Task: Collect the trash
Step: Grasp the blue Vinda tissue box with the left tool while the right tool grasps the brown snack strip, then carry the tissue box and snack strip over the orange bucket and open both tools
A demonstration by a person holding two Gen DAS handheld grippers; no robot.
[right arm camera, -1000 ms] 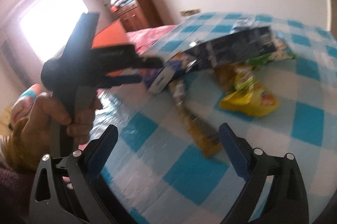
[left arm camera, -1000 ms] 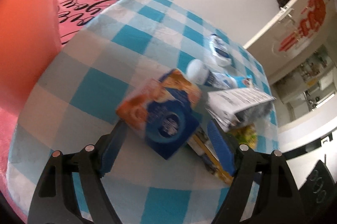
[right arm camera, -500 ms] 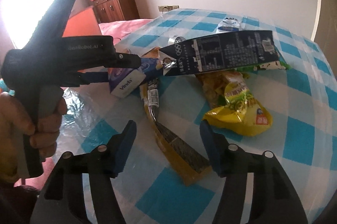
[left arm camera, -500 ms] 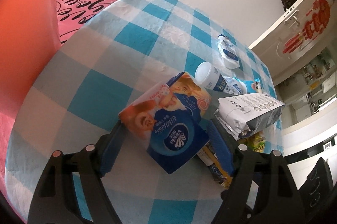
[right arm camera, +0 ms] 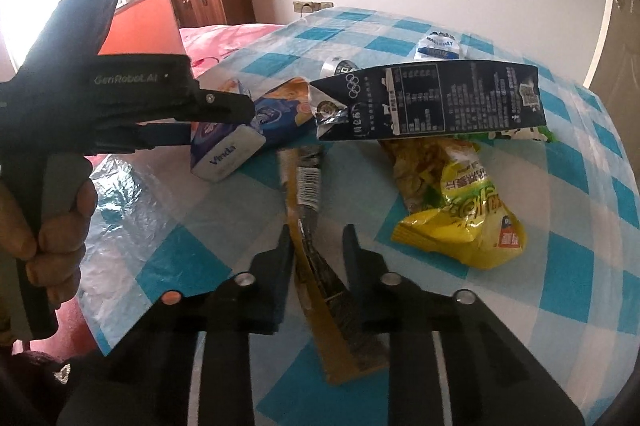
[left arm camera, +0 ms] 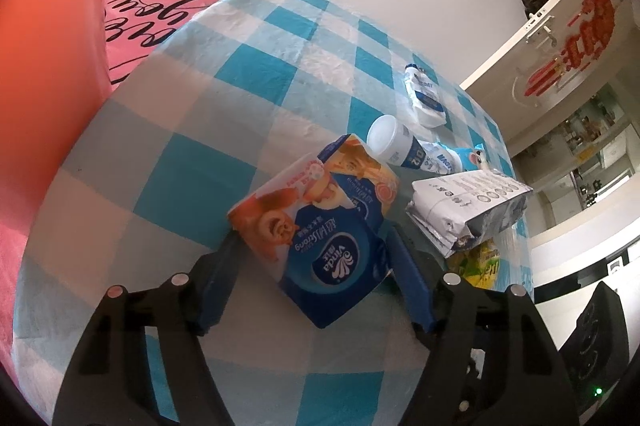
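Note:
My left gripper is shut on a blue and orange Vinda tissue pack, which sits at the near edge of the blue-checked table. From the right wrist view the same pack shows in the left gripper's fingers. My right gripper has its fingers narrowed around a long gold and black wrapper lying on the table; they stand on both sides of it. Whether they press it is unclear.
A dark milk carton lies on its side beside a yellow snack bag. A white cup and a white pouch lie farther back. A pink bed and a red chair back stand at left.
My left gripper closed onto the tissue pack. My right gripper moved down over the gold wrapper and its fingers closed from wide open to narrow.

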